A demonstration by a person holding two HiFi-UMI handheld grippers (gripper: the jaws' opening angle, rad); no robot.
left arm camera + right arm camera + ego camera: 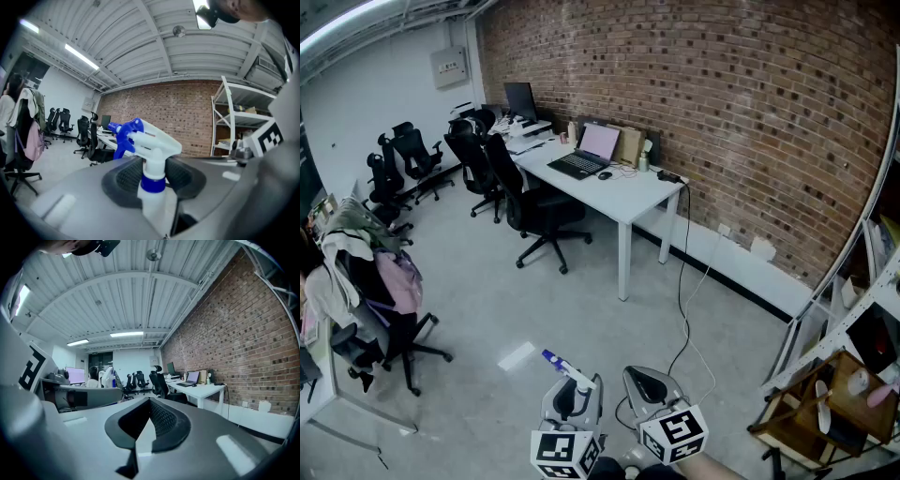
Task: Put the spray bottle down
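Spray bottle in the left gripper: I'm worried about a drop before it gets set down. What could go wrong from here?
1. The left gripper pinches the spray bottle only around its narrow neck, so the body could swing or slip.
2. In the head view it hangs over bare floor, with the white desk well away; letting go here would drop it.
3. A black cable trails across the floor towards the person, a possible snag while walking.

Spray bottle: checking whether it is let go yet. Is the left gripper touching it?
Touching. In the left gripper view, the left gripper clamps the spray bottle at its neck, with both pads pressed against it.
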